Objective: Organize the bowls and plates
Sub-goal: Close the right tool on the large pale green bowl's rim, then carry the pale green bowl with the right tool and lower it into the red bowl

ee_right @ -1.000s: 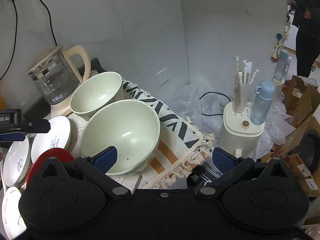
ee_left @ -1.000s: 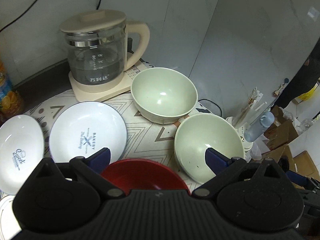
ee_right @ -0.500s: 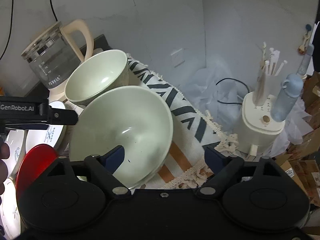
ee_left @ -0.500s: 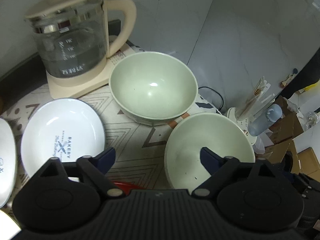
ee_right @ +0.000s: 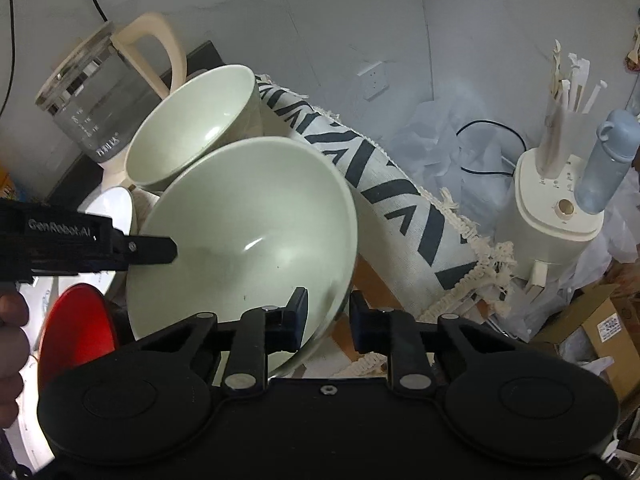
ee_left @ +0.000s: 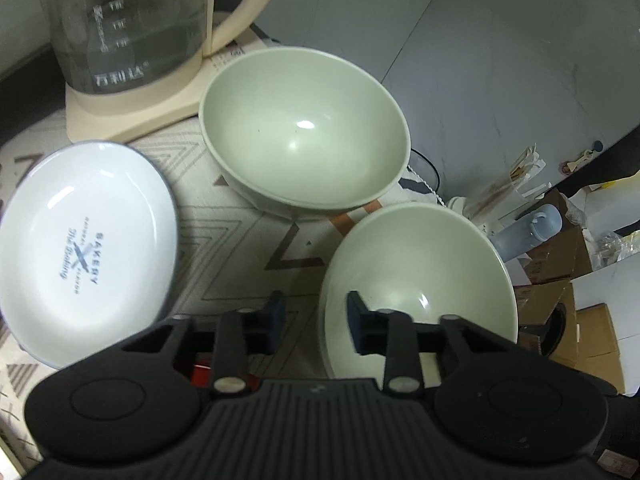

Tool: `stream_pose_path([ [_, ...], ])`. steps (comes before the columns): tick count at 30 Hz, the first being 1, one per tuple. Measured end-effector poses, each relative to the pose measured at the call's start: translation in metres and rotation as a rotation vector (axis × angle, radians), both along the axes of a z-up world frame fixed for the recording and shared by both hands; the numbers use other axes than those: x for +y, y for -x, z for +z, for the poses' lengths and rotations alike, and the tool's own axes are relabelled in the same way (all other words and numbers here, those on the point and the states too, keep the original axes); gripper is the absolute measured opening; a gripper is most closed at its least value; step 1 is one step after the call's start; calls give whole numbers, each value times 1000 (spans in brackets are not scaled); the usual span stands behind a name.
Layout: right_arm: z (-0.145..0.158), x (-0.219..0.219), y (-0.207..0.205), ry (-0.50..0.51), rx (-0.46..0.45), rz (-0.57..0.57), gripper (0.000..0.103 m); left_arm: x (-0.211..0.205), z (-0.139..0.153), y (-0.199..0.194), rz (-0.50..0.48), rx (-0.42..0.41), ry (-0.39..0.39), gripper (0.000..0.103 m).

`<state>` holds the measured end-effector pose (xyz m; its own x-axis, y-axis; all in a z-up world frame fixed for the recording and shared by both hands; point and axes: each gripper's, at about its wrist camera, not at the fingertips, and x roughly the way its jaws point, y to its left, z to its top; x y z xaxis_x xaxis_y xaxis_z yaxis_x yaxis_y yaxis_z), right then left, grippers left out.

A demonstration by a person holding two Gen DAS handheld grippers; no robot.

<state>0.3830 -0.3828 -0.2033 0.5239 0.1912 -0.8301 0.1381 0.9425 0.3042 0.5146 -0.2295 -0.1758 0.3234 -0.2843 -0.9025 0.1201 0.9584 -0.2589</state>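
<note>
- Now both my jaws have just been closing on the near green bowl [ee_right: 248, 240]: my right gripper [ee_right: 326, 320] has one pad inside its right rim and one outside, and they look clamped on the rim.
- Across it, my left gripper [ee_left: 316, 320] straddles the bowl's left rim the same way, one pad inside, one over the patterned cloth [ee_left: 240, 240]; a thin gap seems to show there, so I cannot tell whether that grip is firm.
- Judging by this, the step is a two-sided pick-up of this bowl, likely to nest it in the far green bowl [ee_left: 304, 128] just behind.
- Next I need both grips sure, then a level lift high enough to clear the far bowl's rim.
- Room is tight: the white plate [ee_left: 84, 248] and red bowl [ee_right: 76, 328] lie just left, the glass kettle [ee_left: 132, 28] stands behind, and the bench edge with its fringe drops off close on the right.
</note>
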Motion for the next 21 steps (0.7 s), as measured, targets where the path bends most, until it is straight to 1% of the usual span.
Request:
stream_pose_path([
  [1,1,-1,0,-5,-4,0,21,0,-1,0,1,7,7,21],
  [3,4,-1,-1,5,-13,1,21,-2,-1,1,-3,9,21,18],
  [6,9,-3,0,16,-34,2,20,-5,0,4,-8,2,9,18],
  [9,21,-4,1,22,-62,3,20,-3,4,7,1,-3,18,17],
  [14,46,-6,1,31,-119,18,20,2,25,15,20,-54,44,11],
  [16,55,-5,1,28,-141,29,20,6,35,18,31,-80,51,6],
  [17,60,-4,0,27,-151,38,21,9,40,19,39,-91,56,5],
  [19,69,-1,0,27,-174,62,21,15,50,23,62,-111,64,2],
  [21,77,4,-1,32,-191,88,21,23,59,28,100,-122,74,2],
])
